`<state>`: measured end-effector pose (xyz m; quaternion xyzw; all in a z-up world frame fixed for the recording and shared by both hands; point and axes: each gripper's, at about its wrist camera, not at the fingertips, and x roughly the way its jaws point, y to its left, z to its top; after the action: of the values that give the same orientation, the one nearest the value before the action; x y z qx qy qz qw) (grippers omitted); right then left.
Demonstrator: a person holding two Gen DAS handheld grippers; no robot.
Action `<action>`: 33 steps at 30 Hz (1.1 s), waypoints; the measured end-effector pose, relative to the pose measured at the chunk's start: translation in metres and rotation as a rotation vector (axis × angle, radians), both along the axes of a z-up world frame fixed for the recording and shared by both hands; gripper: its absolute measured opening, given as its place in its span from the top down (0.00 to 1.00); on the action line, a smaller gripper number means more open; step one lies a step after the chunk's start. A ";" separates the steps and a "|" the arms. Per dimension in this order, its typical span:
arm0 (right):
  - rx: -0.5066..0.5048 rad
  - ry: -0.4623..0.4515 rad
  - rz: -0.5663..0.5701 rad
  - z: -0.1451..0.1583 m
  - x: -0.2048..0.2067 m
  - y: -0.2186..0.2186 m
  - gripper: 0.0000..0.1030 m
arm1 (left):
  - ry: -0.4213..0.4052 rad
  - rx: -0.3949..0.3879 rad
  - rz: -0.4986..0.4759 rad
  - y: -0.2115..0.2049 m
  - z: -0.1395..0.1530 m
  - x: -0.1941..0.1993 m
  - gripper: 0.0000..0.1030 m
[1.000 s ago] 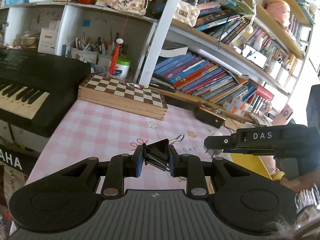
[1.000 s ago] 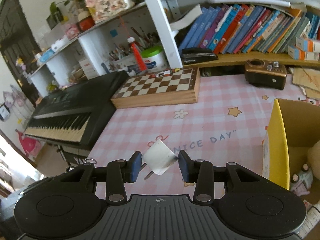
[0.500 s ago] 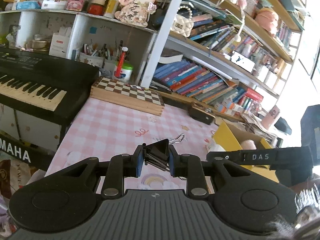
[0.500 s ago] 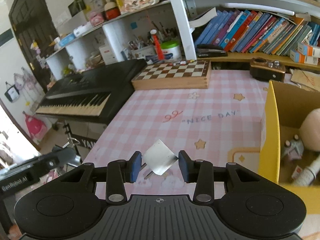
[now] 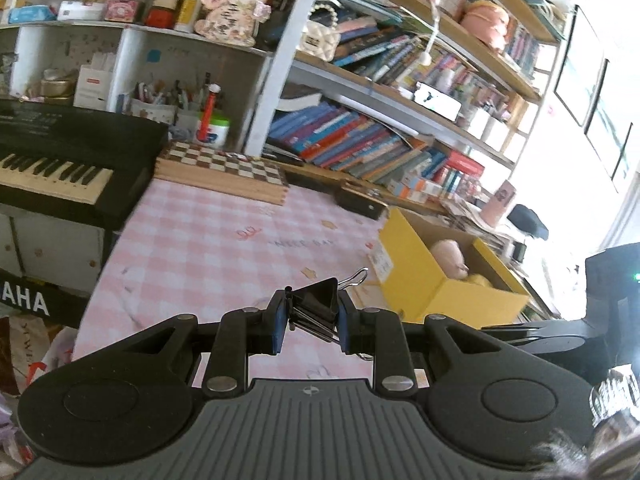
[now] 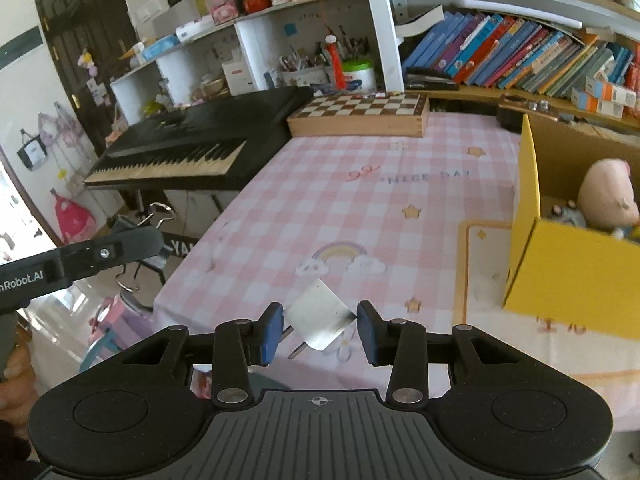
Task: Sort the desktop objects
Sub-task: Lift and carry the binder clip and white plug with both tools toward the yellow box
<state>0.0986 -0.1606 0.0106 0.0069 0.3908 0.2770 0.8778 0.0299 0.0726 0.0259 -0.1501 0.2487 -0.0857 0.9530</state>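
Observation:
My left gripper (image 5: 310, 324) is shut on a black binder clip (image 5: 316, 304), whose wire handle sticks out to the upper right. It hangs above the near part of the pink checked tablecloth (image 5: 208, 248). My right gripper (image 6: 319, 332) is shut on a small white square piece (image 6: 318, 316), pinched by two opposite corners, with a thin grey stem below it. It hovers over the table's near edge. In the right wrist view the left gripper (image 6: 120, 244) shows at the left with the clip's wire loops (image 6: 158, 212). An open yellow box (image 6: 568, 280) stands to the right.
The yellow box (image 5: 440, 292) holds a pink plush toy (image 6: 608, 196) and small items. A wooden chessboard (image 6: 360, 116) lies at the table's far end, a black keyboard (image 6: 192, 148) stands to the left, a brown radio (image 5: 360, 200) is by the bookshelves.
Both grippers have drawn back from the table's middle toward its near edge, keeping their loads. The yellow box and its toy have come further into both views.

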 end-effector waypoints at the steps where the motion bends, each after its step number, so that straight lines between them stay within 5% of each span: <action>1: 0.001 0.000 -0.003 -0.001 -0.005 0.000 0.61 | 0.003 0.002 -0.010 -0.002 -0.001 -0.003 0.78; 33: 0.002 0.080 -0.305 -0.017 -0.089 -0.064 0.61 | 0.091 -0.006 -0.365 -0.075 -0.020 -0.011 0.78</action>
<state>0.0097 -0.2242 -0.0066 0.0783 0.4194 0.1404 0.8935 0.0187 -0.0029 0.0057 -0.1091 0.3144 -0.2510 0.9090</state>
